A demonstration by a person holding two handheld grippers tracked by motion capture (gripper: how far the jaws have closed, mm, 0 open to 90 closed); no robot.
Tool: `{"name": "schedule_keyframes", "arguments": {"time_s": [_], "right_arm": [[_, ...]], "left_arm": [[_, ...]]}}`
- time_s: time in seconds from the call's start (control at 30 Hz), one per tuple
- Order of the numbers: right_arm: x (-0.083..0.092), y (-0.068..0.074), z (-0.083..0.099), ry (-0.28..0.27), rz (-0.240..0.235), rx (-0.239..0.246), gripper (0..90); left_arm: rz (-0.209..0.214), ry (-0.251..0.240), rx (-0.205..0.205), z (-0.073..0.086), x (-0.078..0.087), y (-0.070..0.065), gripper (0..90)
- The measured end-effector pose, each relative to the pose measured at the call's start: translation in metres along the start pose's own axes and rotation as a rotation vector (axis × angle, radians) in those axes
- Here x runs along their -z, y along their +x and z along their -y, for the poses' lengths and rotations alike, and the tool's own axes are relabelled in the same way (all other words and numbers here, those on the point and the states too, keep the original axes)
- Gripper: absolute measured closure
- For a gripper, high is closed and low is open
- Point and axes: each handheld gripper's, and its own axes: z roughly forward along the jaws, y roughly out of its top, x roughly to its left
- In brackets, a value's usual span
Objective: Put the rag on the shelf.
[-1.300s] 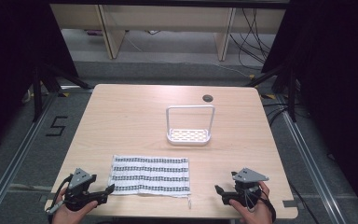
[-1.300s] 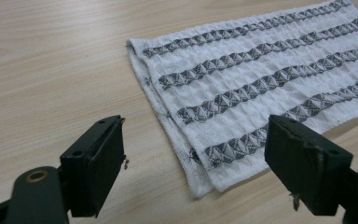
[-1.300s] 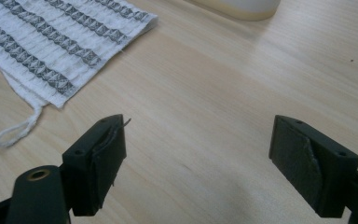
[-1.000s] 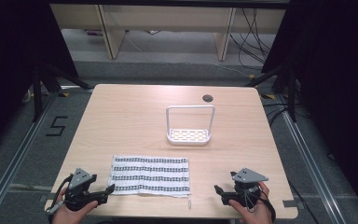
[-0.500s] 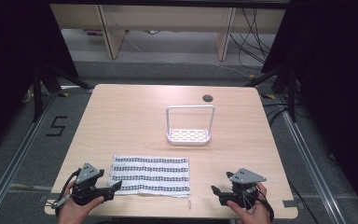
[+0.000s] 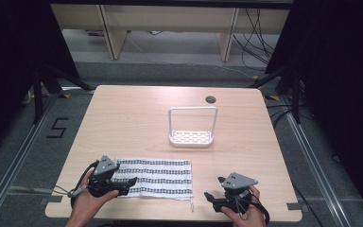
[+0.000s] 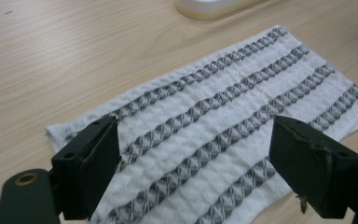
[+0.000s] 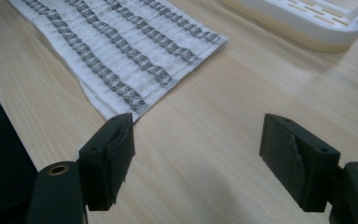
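Observation:
A white cloth with dark patterned stripes lies flat near the table's front edge. My left gripper hovers over its left end, open; in the left gripper view the cloth spreads out below and beyond the gripper, untouched by the jaws. My right gripper sits to the right of the cloth, pointing toward it. Its jaws have just been closing a little and still stand wide, with bare wood between them. In the right gripper view the cloth's near corner lies just past the left jaw of the gripper.
A white slotted tray with a tall hoop handle stands at the table's middle, beyond the cloth. A round cable hole is near the back edge. The table's front edge is close under both hands.
My left gripper has moved right and forward, from beside the cloth to over its left end. My right gripper has shifted slightly left toward the cloth.

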Motion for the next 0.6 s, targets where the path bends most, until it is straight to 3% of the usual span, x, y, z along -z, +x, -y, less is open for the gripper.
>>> {"name": "schedule_keyframes", "arguments": {"time_s": [0.33, 0.5, 0.6], "right_arm": [[-0.011, 0.017, -0.006, 0.015, -0.031, 0.045, 28.7], [-0.024, 0.027, -0.008, 0.036, -0.055, 0.101, 29.9], [-0.025, 0.029, -0.009, 0.047, -0.064, 0.090, 30.2]], "left_arm": [[0.076, 0.022, -0.038, -0.031, -0.032, -0.006, 17.3], [0.100, 0.058, -0.053, -0.043, -0.052, -0.008, 17.7], [0.112, 0.066, -0.063, -0.046, -0.056, -0.010, 17.7]]}}
